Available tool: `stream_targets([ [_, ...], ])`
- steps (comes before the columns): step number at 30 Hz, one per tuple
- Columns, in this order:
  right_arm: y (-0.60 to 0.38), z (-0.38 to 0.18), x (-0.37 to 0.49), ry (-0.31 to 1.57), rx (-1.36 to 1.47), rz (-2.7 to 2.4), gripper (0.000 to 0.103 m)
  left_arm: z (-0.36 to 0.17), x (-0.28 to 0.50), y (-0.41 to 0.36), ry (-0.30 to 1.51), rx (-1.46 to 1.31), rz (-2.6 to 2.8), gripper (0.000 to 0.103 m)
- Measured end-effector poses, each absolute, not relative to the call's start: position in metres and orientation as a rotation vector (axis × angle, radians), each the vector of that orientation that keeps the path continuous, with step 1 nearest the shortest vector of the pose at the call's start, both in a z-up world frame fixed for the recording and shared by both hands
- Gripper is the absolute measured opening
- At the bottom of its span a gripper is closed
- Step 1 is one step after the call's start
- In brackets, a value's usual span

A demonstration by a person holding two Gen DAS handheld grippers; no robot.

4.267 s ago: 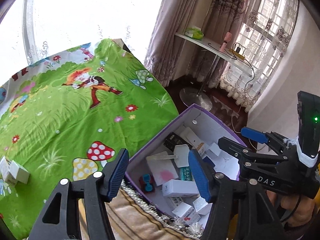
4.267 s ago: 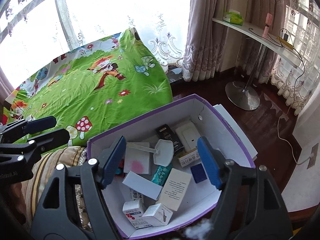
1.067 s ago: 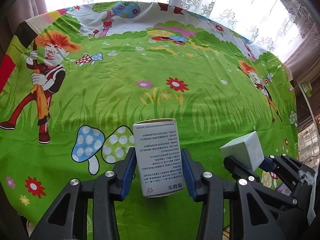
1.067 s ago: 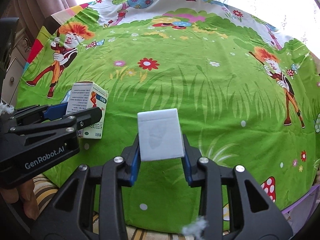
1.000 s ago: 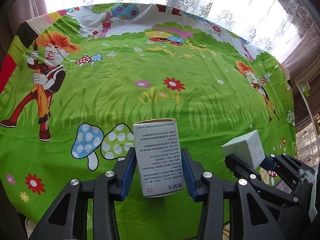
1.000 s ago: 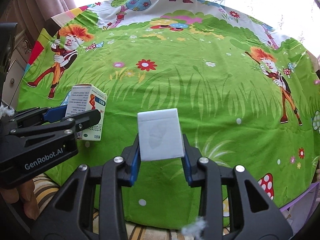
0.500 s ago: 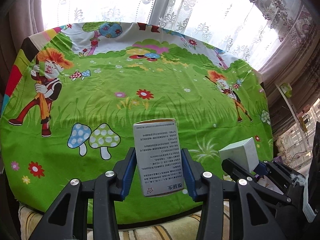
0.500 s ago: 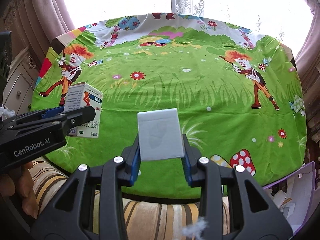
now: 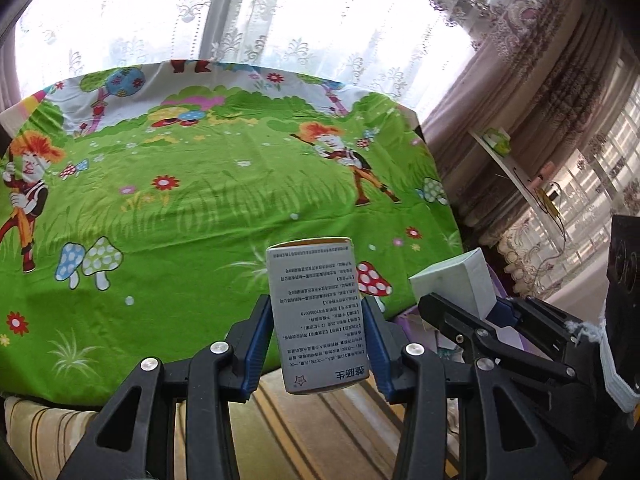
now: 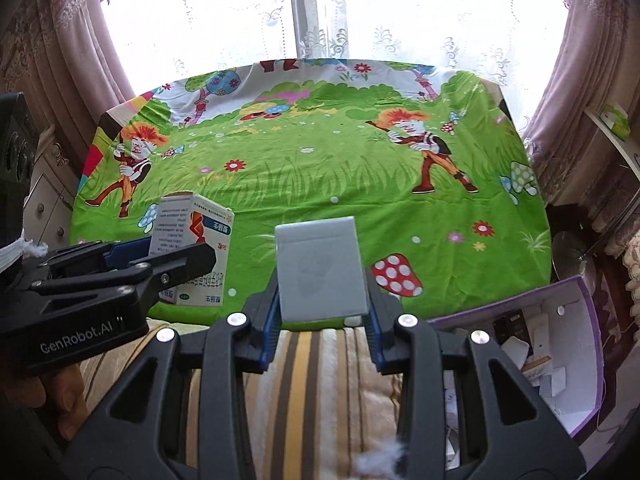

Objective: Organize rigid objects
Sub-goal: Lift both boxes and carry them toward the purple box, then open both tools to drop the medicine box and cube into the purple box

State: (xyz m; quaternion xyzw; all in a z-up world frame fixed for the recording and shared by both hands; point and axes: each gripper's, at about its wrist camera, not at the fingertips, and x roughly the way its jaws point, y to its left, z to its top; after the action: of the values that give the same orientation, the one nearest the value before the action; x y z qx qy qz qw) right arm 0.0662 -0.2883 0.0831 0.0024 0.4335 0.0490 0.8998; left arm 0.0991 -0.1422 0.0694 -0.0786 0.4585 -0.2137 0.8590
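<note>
- Right now the left hand-held gripper [image 9: 316, 344] is clamped on a printed medicine box [image 9: 316, 316], its blue pads pressing the two narrow sides; the box stands upright between the fingers with small black text across its facing side.
- From the right wrist view that same box shows a white, orange and blue face, held up over the near left part of the worktop [image 10: 320, 168].
- The right hand-held gripper [image 10: 322, 316] is closed tight on a plain white box [image 10: 320, 268], which sits upright between its pads, blank side facing the camera.
- Both boxes are off the surface, carried side by side in the air, near each other but apart.
- A bright green cartoon cloth [image 9: 180, 208] with mushrooms, flowers and red-haired figures covers the worktop.
- A striped cushion [image 10: 320, 380] lies below the grippers at the worktop's near edge.
- To the right, on the floor side, stands an open purple carton [image 10: 588, 344] with a white inside, holding several small boxes and packets.
- Lace curtains [image 10: 320, 12] hang over the bright window behind the worktop.
- A bit of a person's hand [image 10: 60, 404] shows under the left gripper's body.
</note>
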Motion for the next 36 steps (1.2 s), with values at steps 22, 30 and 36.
stream_targets([
  [22,-0.496,0.063,-0.044,0.930,0.161,-0.363,0.040,0.053,0.036,-0.359,1.079,0.024,-0.834,0.046],
  [30,-0.522,0.049,-0.050,0.943,0.225,-0.416,0.044,0.026,0.042,-0.388,1.159,0.044,-0.824,0.064],
  [36,-0.521,0.050,-0.057,0.931,0.211,-0.430,0.070,0.022,0.036,-0.381,1.193,0.055,-0.816,0.070],
])
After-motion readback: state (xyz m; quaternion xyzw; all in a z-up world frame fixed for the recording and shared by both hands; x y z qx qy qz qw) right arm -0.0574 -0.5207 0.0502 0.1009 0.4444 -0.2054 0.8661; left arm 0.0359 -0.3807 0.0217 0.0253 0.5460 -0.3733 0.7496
